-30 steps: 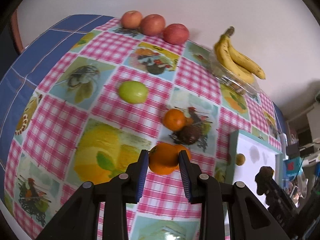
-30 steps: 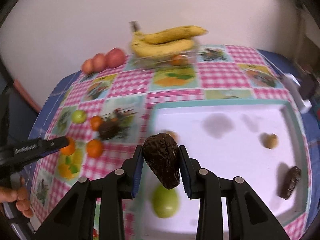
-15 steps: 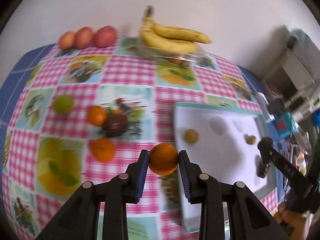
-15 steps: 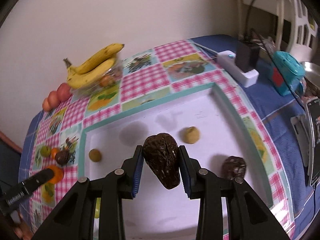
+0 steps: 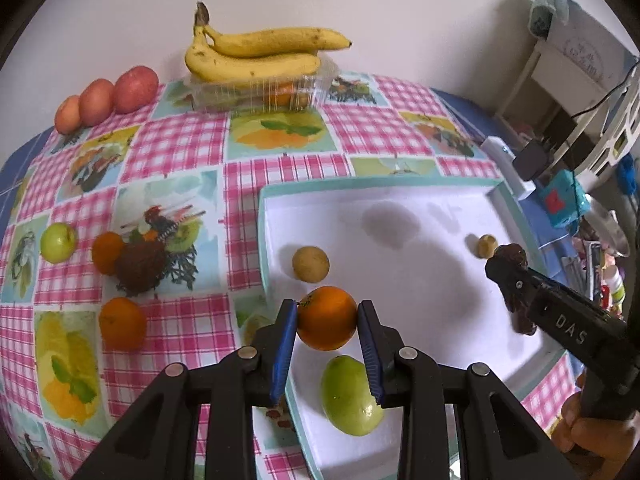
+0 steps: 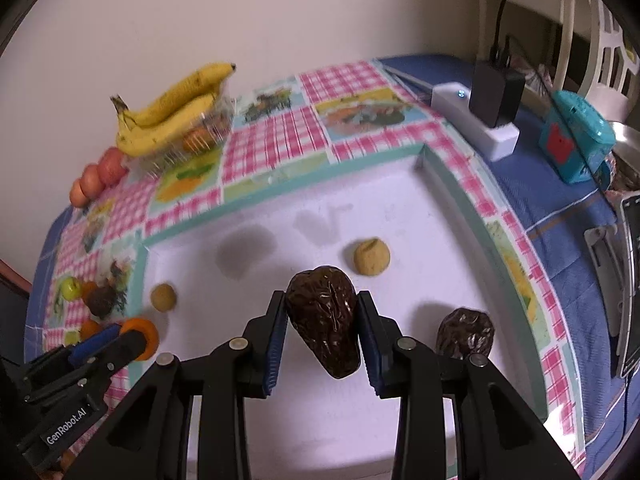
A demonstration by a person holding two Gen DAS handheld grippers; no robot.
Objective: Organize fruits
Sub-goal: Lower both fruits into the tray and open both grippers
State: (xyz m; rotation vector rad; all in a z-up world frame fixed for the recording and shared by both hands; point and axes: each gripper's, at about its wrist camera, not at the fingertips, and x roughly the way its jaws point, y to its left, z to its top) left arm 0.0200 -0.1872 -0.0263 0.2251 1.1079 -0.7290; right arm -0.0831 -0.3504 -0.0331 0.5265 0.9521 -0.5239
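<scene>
My left gripper is shut on an orange and holds it over the near left corner of the white tray. Just below it in the tray lies a green fruit, with a small tan fruit beyond. My right gripper is shut on a dark wrinkled avocado above the tray's front half. A second dark wrinkled fruit rests in the tray to its right, and a tan fruit lies ahead.
On the checked cloth left of the tray lie two oranges, a dark fruit and a green fruit. Bananas top a clear box by the wall, beside three red apples. A charger and teal box stand right.
My left gripper carried the orange from the cloth rightward to over the tray's left corner. My right gripper moved the avocado further right over the tray, toward the other dark fruit.
</scene>
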